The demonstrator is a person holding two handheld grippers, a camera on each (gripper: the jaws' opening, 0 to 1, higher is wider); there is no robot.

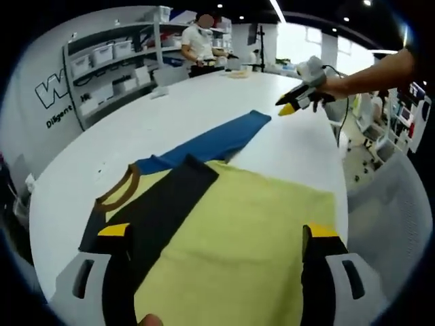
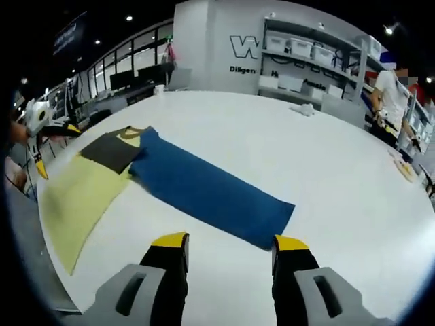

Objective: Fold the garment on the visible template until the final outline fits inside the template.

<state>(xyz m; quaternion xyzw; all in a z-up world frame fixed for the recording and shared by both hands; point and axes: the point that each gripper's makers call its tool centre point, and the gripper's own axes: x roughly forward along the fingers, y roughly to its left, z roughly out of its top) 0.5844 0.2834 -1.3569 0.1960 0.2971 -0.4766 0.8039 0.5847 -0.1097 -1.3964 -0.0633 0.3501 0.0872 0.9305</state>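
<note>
A yellow garment [image 1: 245, 231] with a black sleeve [image 1: 160, 210] and a brown collar [image 1: 121, 189] lies flat on the white table [image 1: 170, 115]. One end overlaps a blue rectangular template [image 1: 217, 139]. My left gripper [image 1: 217, 234] hovers open over the yellow cloth, holding nothing. In the right gripper view the blue template [image 2: 204, 190] stretches toward my open right gripper [image 2: 230, 243], which hangs just above the table past the template's near end. The garment [image 2: 85, 193] lies at its far left end. A hand holds the right gripper [image 1: 293, 104] beyond the template's far end.
Shelves with white bins [image 1: 109, 64] stand along the wall. A person [image 1: 200, 44] stands at the table's far end beside small items [image 1: 238, 73]. A small white object [image 2: 307, 109] lies on the table. The table edge [image 1: 343, 176] runs close on the right, with a mesh chair [image 1: 391, 197] beyond.
</note>
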